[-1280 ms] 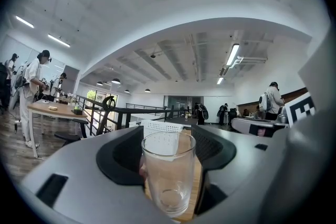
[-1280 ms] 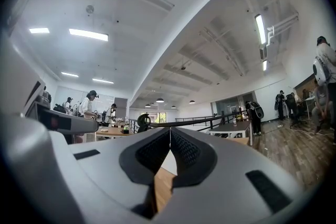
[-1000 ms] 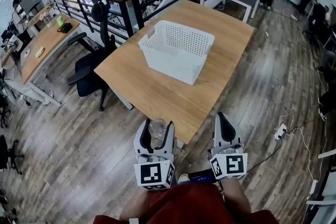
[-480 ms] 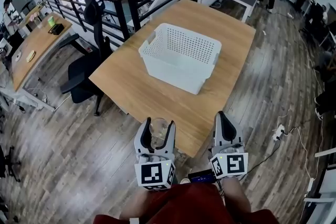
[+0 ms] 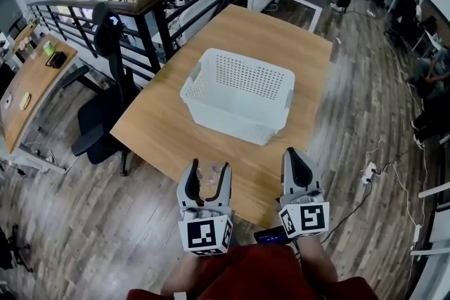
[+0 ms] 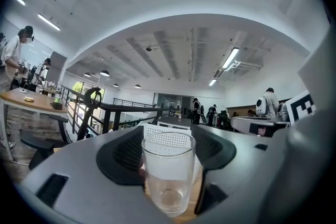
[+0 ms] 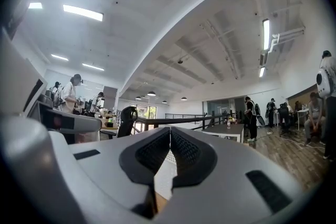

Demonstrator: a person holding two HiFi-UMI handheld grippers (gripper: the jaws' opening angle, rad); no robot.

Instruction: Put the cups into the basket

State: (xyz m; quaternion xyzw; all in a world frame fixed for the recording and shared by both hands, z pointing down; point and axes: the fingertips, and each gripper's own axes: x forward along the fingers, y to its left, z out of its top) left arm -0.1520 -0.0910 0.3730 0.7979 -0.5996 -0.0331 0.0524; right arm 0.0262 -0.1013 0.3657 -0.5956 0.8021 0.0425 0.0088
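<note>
**Head view.** The left tool is clamped on a clear glass cup, which is held upright at about the near edge of the worktop. The right tool is carried alongside with its jaws brought together and nothing between them. The white perforated basket stands in the middle of the worktop, well apart from both tools, and no cup can be seen in it. Only bare wood lies between the tools and the basket, so the way in is open. An office chair and a railing stand off the left edge. Open floor lies to the right.

**Left gripper view.** The cup is seen empty and upright, gripped low on its wall by both pads. A slip is judged the main risk, since smooth glass could slide out if it were tilted or jolted. A knock could follow if the cup were carried in below the basket's near rim, and the light basket could then be pushed along the worktop.

**Right gripper view.** The jaws are seen meeting tip to tip, and a strip of basket shows through the gap beneath them.
</note>
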